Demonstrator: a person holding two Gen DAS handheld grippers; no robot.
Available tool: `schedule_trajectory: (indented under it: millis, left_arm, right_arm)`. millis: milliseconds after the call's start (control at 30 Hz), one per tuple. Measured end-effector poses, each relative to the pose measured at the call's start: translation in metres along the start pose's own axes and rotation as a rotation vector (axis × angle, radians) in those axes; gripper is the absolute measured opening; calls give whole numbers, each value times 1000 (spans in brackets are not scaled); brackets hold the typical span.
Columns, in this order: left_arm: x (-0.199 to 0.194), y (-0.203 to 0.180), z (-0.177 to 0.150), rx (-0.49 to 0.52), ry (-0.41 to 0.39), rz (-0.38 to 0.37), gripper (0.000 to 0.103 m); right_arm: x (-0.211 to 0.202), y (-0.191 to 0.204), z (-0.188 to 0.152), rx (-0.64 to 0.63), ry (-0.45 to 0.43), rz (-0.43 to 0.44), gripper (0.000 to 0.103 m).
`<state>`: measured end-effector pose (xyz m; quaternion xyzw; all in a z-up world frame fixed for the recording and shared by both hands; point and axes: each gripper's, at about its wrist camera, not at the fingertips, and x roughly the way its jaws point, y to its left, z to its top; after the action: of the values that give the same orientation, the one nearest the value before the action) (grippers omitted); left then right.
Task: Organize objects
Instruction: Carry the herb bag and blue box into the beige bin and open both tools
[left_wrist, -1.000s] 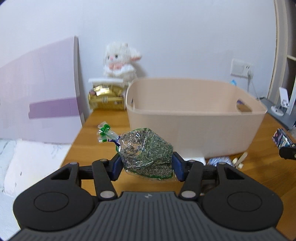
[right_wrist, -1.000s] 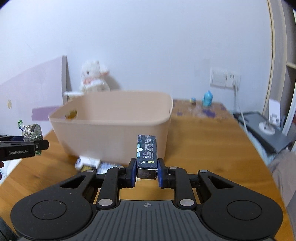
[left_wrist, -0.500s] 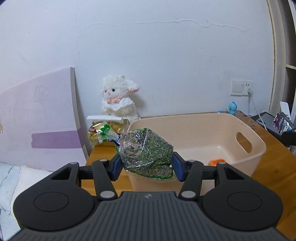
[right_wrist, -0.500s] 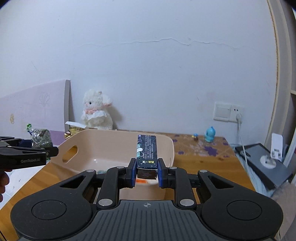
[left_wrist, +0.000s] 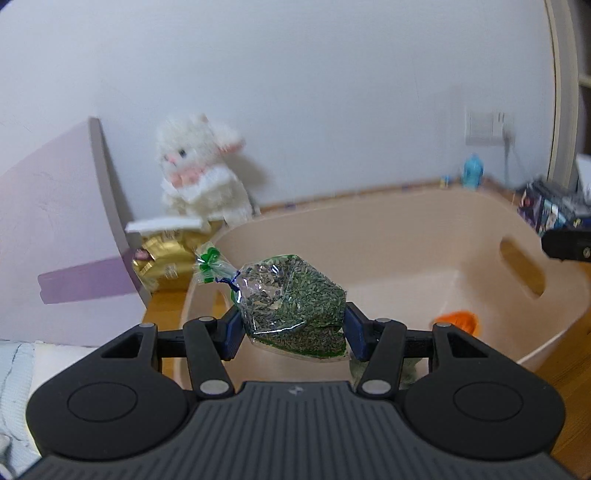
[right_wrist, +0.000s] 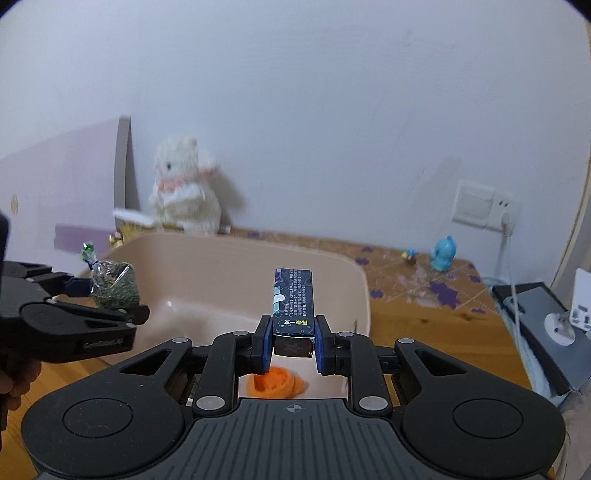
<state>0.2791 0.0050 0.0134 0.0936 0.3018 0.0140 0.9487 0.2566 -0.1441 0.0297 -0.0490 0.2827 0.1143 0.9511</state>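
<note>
My left gripper (left_wrist: 293, 328) is shut on a clear bag of green dried leaves (left_wrist: 291, 299) and holds it above the left end of the beige plastic bin (left_wrist: 369, 225). The bag also shows in the right wrist view (right_wrist: 114, 282), over the bin's left rim. My right gripper (right_wrist: 293, 341) is shut on a dark blue printed box (right_wrist: 293, 301) and holds it above the bin (right_wrist: 229, 254). An orange object (right_wrist: 275, 384) lies on the bin's floor, below the box. It also shows in the left wrist view (left_wrist: 458, 320).
A white plush lamb (left_wrist: 199, 170) sits on a gold packet (left_wrist: 166, 258) by the wall behind the bin. A pale purple board (left_wrist: 55, 229) leans at the left. A blue figurine (right_wrist: 443, 254) and a wall socket (right_wrist: 480, 205) are at the right; a device (right_wrist: 535, 314) lies at the table's right edge.
Both grippers have moved forward and tipped down over the bin with their loads. The bin's inside and the orange object now lie directly below them.
</note>
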Motion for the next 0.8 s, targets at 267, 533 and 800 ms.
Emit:
schedule_trajectory:
  millis: [267, 533, 800]
  left_arm:
    - [37, -2, -6, -27, 130, -18, 59]
    - [27, -2, -5, -33, 120, -31, 70]
    - [-19, 3, -3, -45, 30, 16, 91]
  right_arm:
    - [24, 1, -10, -3, 74, 3, 22]
    - [-8, -3, -3, -2, -23, 7, 70]
    - [-53, -10, -2, 0, -82, -14, 97]
